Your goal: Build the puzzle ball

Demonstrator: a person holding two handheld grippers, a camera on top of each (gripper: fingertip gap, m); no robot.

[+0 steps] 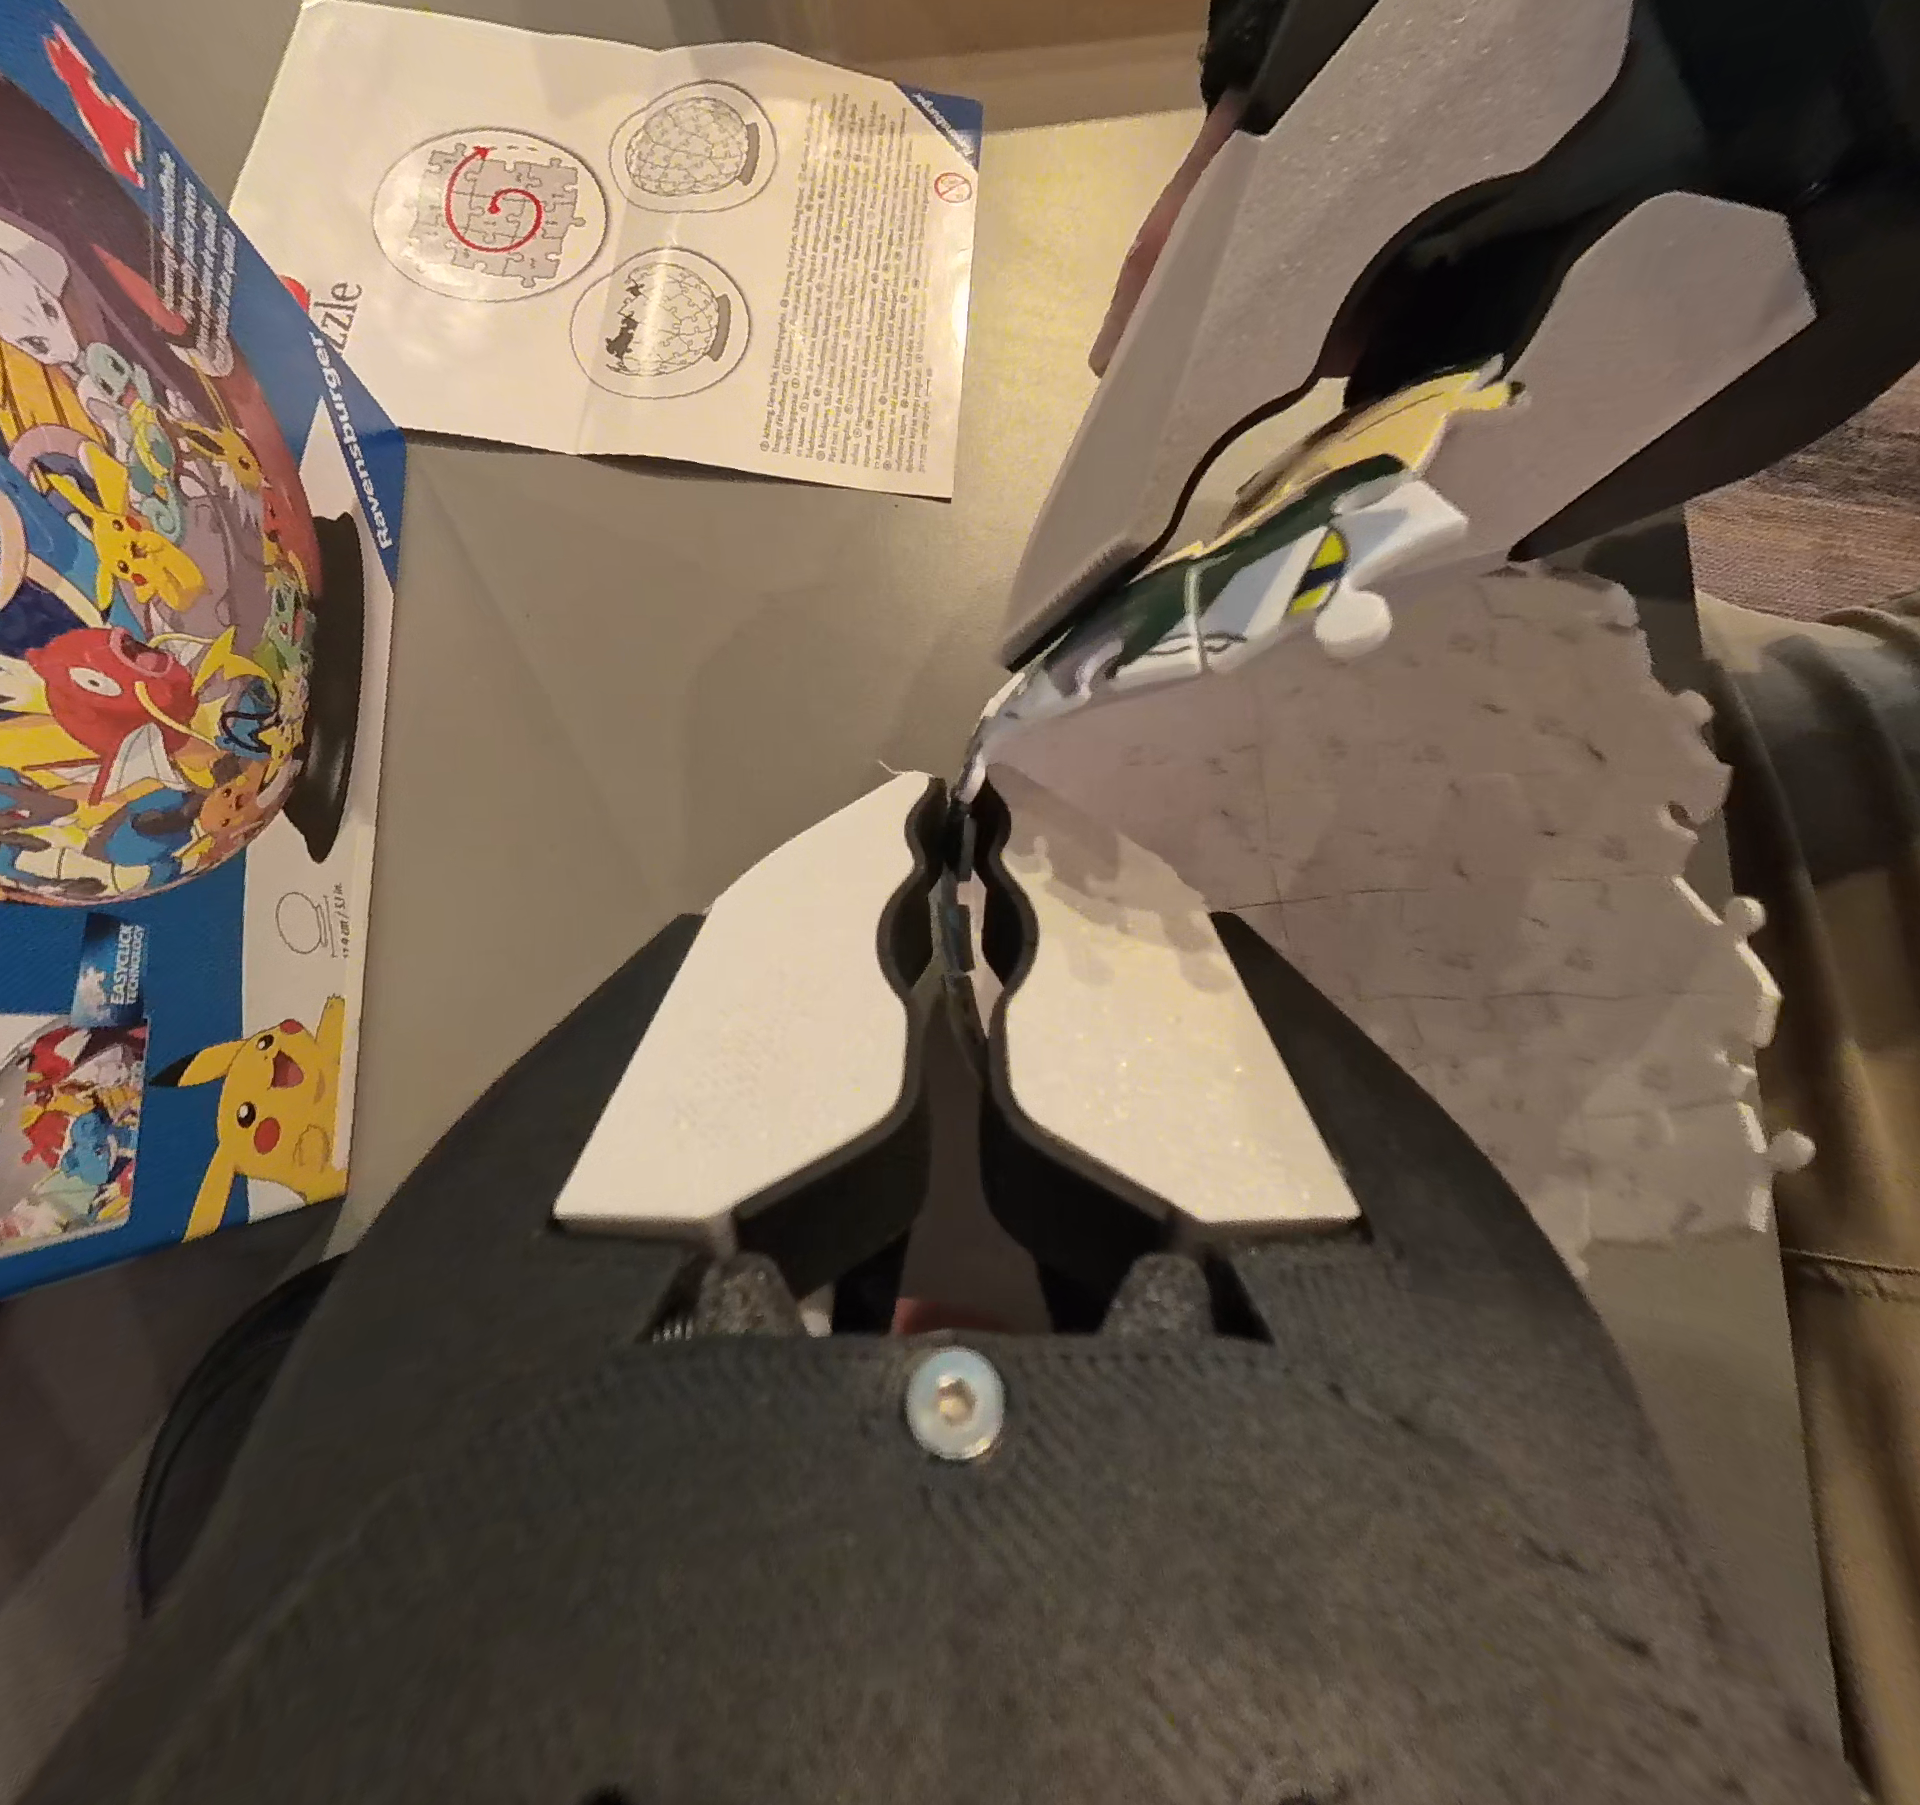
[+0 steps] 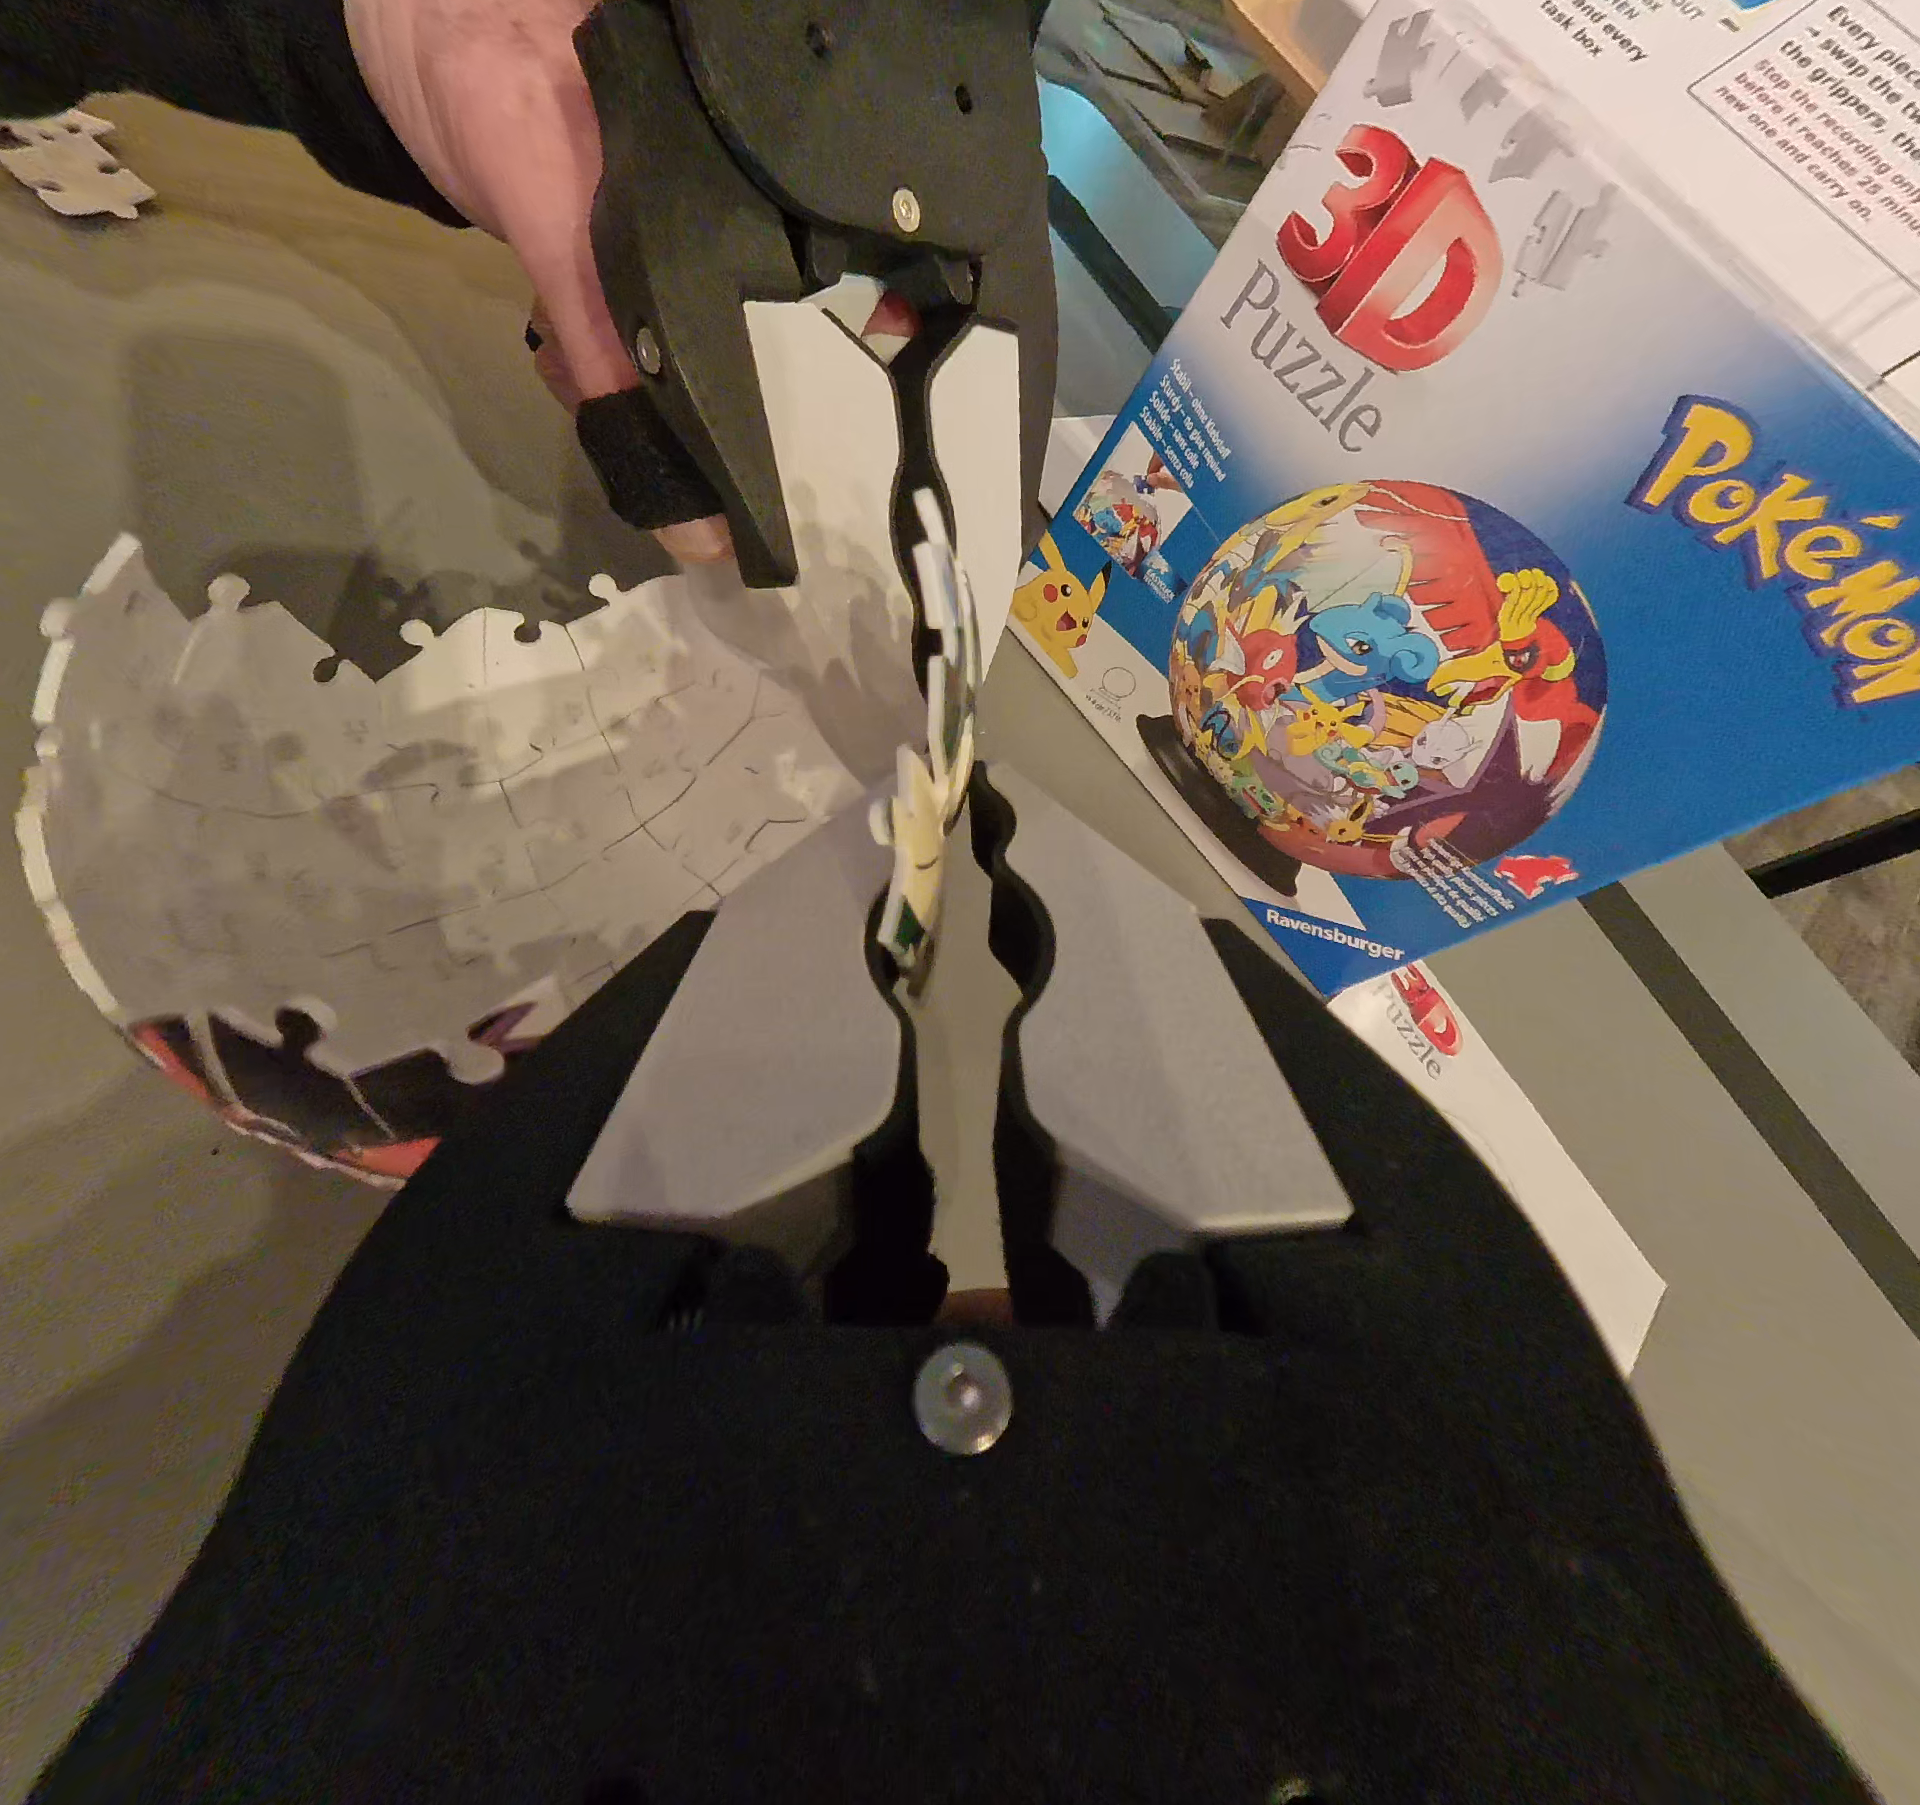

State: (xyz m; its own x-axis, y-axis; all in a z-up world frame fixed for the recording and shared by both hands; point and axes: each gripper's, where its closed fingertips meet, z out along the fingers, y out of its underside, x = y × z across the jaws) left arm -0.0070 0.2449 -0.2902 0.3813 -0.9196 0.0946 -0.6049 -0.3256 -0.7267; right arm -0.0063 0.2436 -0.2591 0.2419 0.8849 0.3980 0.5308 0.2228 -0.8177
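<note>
Both my tongs, left (image 1: 951, 820) and right (image 2: 935, 882), pinch the light, brittle shell's (image 2: 364, 799) rim at 12 o'clock, where joints pop easily.

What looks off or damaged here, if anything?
Nothing damaged. Both tongs, left and right, pinch the rim of the half-built puzzle shell. One loose puzzle piece lies apart on the table; the shell's edge is jagged because it is unfinished.

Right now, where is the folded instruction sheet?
In the left wrist view, the instruction sheet lies flat on the grey table at upper left, beside the puzzle box.
</note>
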